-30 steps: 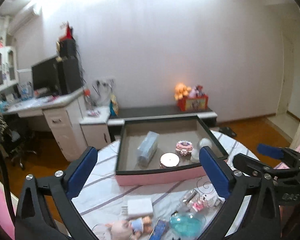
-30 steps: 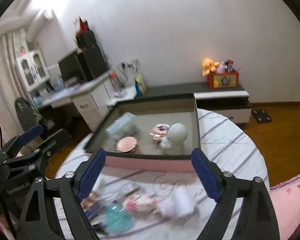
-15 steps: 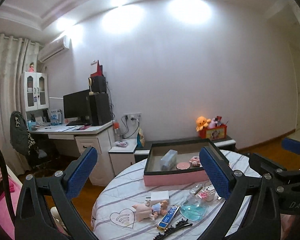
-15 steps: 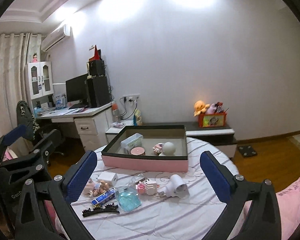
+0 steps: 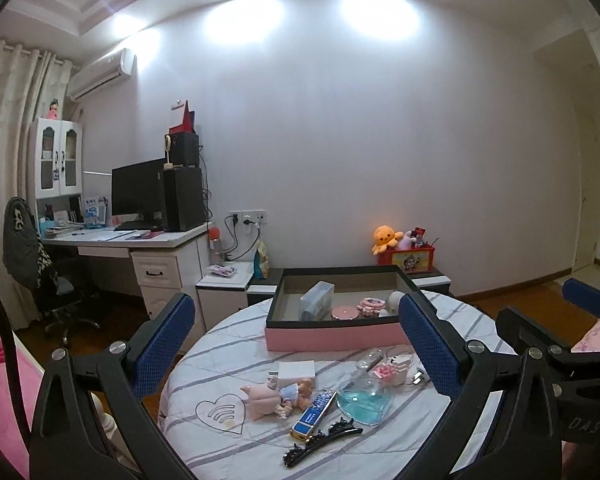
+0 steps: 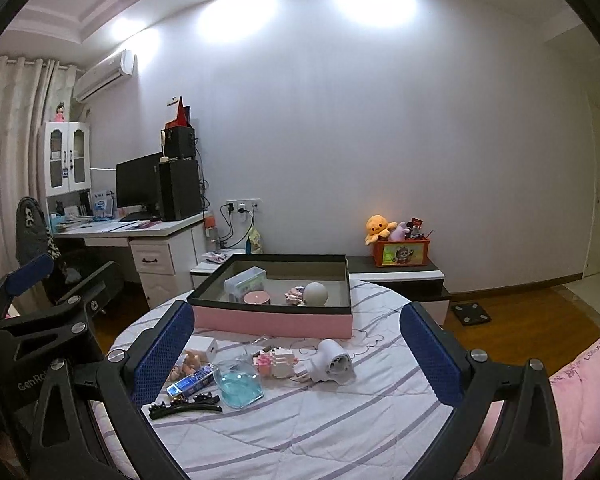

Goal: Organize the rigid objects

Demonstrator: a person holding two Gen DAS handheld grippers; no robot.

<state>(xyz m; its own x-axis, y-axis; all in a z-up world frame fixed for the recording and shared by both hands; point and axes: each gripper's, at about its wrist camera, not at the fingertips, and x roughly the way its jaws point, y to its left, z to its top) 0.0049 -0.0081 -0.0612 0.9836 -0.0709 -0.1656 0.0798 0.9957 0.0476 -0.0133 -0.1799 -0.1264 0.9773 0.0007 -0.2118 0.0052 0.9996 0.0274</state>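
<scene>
A pink box (image 5: 332, 338) (image 6: 272, 322) with a dark rim stands at the far side of a round striped table (image 5: 228, 452) (image 6: 340, 432). It holds a clear case (image 6: 245, 283), a round pink tin (image 6: 256, 298), a white ball (image 6: 315, 292) and a pink band. In front lie a white charger (image 5: 296, 370), a doll (image 5: 276, 394), a blue remote (image 5: 313, 412), a blue glass dish (image 6: 238, 388), black hair clips (image 6: 184, 404), a pink block toy (image 6: 274, 362) and a small white hair dryer (image 6: 334, 364). My left gripper (image 5: 296, 356) and right gripper (image 6: 296, 360) are open, empty, held back above the table.
A white desk (image 5: 140, 248) with a monitor and speakers stands at the back left, a dark chair (image 5: 32, 264) beside it. A low cabinet (image 6: 396, 276) with a red toy box is against the wall. Pink bedding (image 6: 572, 384) lies at the right.
Both grippers have pulled back and up from the box; the whole table and room now show. Both stayed open and empty.
</scene>
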